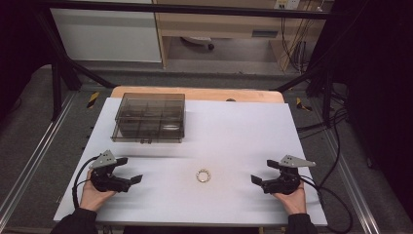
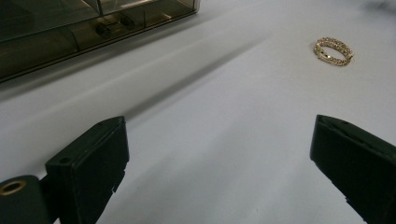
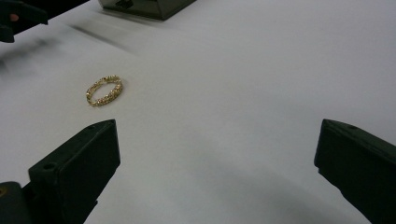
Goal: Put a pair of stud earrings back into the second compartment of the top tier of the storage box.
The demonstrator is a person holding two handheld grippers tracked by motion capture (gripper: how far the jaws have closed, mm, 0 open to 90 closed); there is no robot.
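We hold the left hand-held gripper at the lower left and the right hand-held gripper at the lower right, both with jaws wide apart and empty. Between them, just below the frame's centre, the gold ring lies on the white bench, well apart from the smoky plastic box at the upper left.

One gold bracelet, one smoky compartment box, two grippers
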